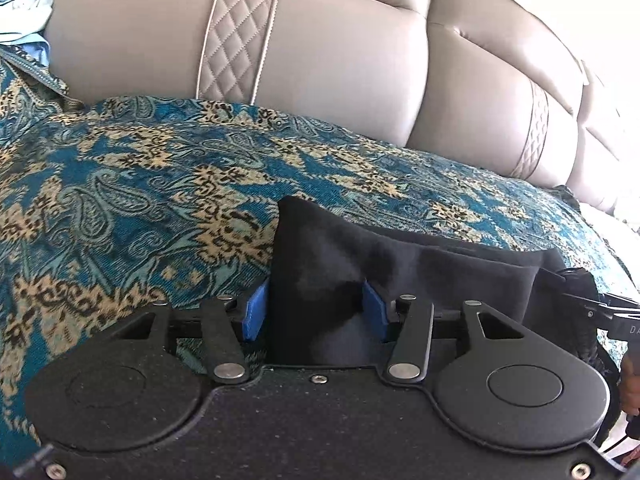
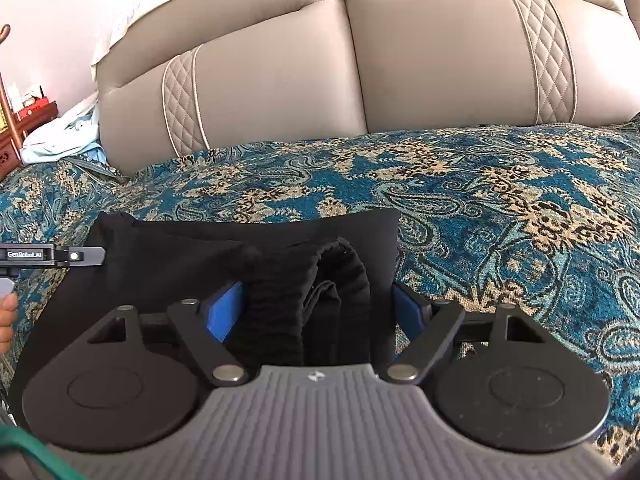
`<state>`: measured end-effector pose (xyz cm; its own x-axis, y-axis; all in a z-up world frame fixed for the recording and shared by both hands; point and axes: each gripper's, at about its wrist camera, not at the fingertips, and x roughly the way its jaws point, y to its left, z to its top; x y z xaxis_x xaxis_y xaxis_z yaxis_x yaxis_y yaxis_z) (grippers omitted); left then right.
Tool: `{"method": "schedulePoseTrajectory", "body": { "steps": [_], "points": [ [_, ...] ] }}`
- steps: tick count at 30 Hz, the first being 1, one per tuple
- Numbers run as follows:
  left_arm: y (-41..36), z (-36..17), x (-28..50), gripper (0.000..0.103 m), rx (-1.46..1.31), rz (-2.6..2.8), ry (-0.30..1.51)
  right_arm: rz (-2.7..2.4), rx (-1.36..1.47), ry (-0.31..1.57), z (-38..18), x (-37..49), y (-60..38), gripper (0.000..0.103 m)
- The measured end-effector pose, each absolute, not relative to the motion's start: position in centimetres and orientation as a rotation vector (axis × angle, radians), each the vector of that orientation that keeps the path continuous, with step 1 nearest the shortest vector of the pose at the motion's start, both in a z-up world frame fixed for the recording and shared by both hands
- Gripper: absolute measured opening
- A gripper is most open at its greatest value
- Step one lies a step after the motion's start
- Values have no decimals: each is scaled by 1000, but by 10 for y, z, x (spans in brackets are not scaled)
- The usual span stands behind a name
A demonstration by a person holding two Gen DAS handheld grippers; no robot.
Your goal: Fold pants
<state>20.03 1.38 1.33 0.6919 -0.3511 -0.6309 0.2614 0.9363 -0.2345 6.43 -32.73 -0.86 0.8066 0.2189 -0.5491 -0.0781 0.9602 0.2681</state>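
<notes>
The black pants lie folded on a teal and gold patterned bed cover. My left gripper has its blue pads on either side of a raised black corner of the pants and is shut on it. In the right wrist view my right gripper is shut on the ribbed waistband end of the pants, which bunches between the blue pads. The left gripper's tip shows at the left edge of that view, at the pants' other end.
A beige padded headboard with quilted strips rises just behind the bed cover. Light blue cloth and a wooden stand sit at the far left.
</notes>
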Motion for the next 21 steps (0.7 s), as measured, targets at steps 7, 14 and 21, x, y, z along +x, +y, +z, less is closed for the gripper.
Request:
{"method": "schedulePoseTrajectory", "body": {
  "steps": [7,14,21],
  "points": [
    [21,14,209,52,-168,-457,750,169,273,601,-9,61,-330,76],
    [40,9,213,51,-208,-542,767,168,302,592,-9,58,-330,73],
    [25,6,225,62,-188,-529,735,210,322,562,-13,63,-335,71]
  ]
}}
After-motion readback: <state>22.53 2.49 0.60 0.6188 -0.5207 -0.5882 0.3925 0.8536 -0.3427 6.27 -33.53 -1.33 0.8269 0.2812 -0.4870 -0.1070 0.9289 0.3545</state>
